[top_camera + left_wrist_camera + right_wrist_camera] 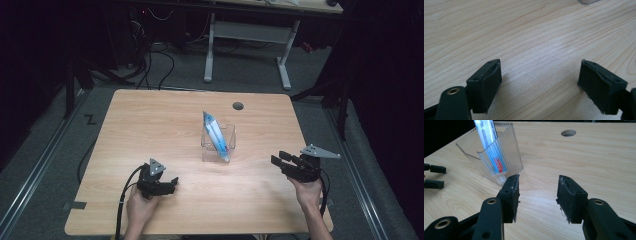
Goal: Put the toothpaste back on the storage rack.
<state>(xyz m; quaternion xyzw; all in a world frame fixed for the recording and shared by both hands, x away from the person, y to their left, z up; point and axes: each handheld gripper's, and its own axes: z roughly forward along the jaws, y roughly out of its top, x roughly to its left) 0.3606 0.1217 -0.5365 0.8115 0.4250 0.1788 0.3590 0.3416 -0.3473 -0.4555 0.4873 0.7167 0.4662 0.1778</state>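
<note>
Right gripper view shows red print on the tube [499,165].

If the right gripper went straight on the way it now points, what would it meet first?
Probably bare table: the right gripper stands open, and the clear holder sits just left of its line, though depth is unclear.

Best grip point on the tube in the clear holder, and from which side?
Grip the tube by its flat upper end, which leans up and left above the clear holder. Probably come from above with the right gripper, jaws across the flat faces; the lower half sits behind the holder walls.
</note>
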